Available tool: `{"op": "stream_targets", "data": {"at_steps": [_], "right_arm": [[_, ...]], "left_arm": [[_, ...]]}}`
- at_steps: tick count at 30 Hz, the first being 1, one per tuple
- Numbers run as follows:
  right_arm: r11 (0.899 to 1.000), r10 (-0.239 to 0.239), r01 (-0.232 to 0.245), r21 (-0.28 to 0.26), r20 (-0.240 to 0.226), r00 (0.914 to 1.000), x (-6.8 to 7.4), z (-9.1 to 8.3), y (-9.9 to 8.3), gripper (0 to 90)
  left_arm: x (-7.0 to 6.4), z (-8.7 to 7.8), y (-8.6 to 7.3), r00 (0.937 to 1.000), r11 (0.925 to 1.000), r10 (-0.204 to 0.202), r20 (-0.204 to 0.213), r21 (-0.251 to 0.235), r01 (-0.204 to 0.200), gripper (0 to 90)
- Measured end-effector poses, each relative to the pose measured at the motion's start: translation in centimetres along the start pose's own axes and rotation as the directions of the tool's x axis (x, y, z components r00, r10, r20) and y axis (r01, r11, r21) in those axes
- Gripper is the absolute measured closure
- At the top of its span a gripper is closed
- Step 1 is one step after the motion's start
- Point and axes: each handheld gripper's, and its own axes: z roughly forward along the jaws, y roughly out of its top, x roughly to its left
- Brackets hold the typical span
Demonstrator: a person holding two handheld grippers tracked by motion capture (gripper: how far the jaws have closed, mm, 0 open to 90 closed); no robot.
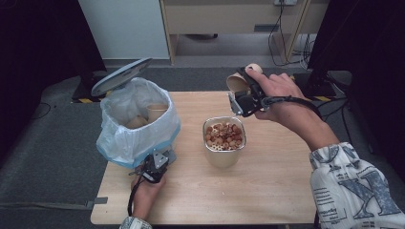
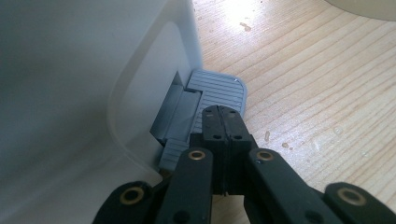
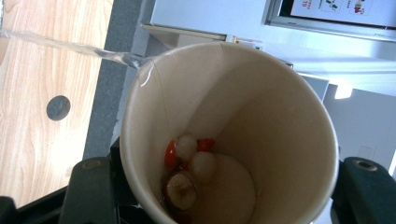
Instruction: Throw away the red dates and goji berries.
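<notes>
A white pedal bin lined with a pale bag [image 1: 138, 129] stands at the table's left, its grey lid [image 1: 122, 76] raised. My left gripper [image 1: 155, 167] is at the bin's foot. In the left gripper view its jaws [image 2: 223, 112] are shut together with their tips resting on the grey ribbed pedal [image 2: 224, 88]. My right gripper [image 1: 246, 98] is shut on a paper cup [image 1: 237, 82], held tilted in the air behind a steel container [image 1: 224, 156]. Inside the cup [image 3: 261, 116] lie a few red and pale fruit pieces [image 3: 189, 161]. A clear streak [image 3: 70, 45] runs off its rim.
The steel container at mid-table is full of brown and pale nuts or dried fruit [image 1: 224, 135]. Used paper cups [image 1: 156, 110] lie inside the bin bag. Bare wooden table [image 1: 267, 186] extends right and in front. Cables and furniture stand on the floor beyond the far edge.
</notes>
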Motion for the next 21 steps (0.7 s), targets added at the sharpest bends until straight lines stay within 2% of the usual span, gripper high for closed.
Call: {"op": "stream_targets", "data": {"at_steps": [21], "right_arm": [[1.0, -0.005, 0.005, -0.003, 0.028, 0.9996, -0.48, -0.43, -0.02, 34.6]], "left_arm": [[-0.02, 0.0, 0.01, 1.0, 1.0, 0.001, -0.001, 0.001, -0.001, 89.0]]}}
